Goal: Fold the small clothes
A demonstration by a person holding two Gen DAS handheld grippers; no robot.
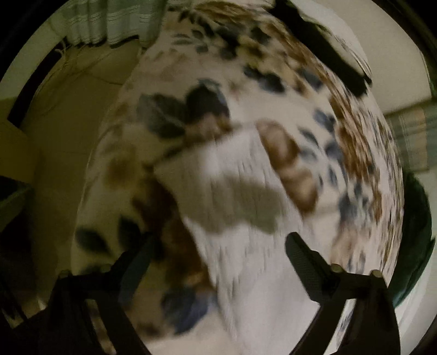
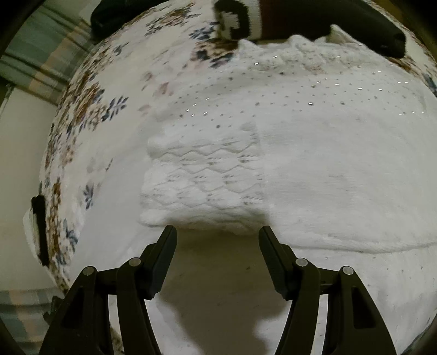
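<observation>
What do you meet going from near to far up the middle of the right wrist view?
Open right gripper → folded white knit garment, its scalloped edge just past the fingertips → floral bedcover → dark and white patterned knit at the far edge.

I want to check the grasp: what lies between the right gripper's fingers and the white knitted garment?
Nothing: the right gripper is open just short of the white garment's folded edge, per the right wrist view.

Dim room, pale floor [image 1: 62, 153], striped curtain [image 1: 109, 21], floral bedspread [image 1: 273, 90].

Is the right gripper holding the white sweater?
No, the right gripper is open, with nothing between its fingers; the white sweater lies just ahead.
</observation>
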